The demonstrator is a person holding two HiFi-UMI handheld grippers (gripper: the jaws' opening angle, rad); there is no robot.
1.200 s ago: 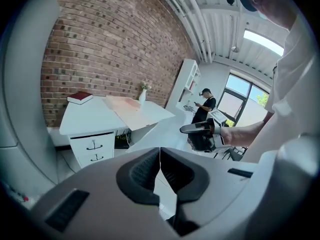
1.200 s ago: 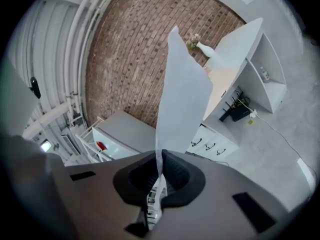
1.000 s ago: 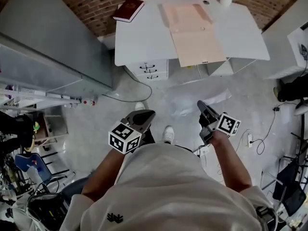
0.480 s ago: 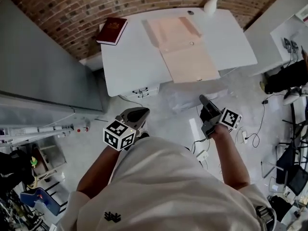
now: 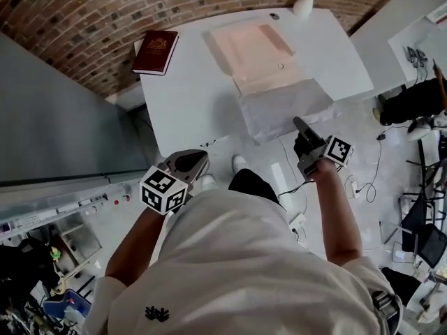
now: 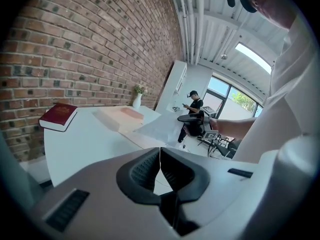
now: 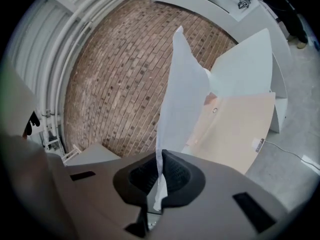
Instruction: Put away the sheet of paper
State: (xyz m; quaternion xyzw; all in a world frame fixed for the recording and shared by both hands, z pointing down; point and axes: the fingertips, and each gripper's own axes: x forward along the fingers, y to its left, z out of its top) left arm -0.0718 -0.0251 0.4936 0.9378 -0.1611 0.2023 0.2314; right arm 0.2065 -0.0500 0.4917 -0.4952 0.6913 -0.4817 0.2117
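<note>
A pale sheet of paper (image 5: 283, 107) hangs over the near flap of an open beige folder (image 5: 255, 44) at the white table's (image 5: 181, 96) front edge. My right gripper (image 5: 299, 123) is shut on the sheet's near edge. In the right gripper view the paper (image 7: 182, 94) rises straight up from the closed jaws (image 7: 159, 171), with the folder (image 7: 235, 134) beyond it. My left gripper (image 5: 201, 159) hangs below the table's front left, shut and empty. In its own view the jaws (image 6: 160, 156) meet with nothing between them.
A red book (image 5: 155, 51) lies at the table's far left and a white vase (image 5: 305, 2) at its back edge. Grey cabinets (image 5: 56, 131) stand to the left and another desk (image 5: 419, 40) to the right. Cables and a power strip (image 5: 297, 222) lie on the floor.
The table has come nearer in the head view. My right gripper has carried the sheet up and forward, so it now lies over the folder's near flap. The left gripper stayed shut and low.
</note>
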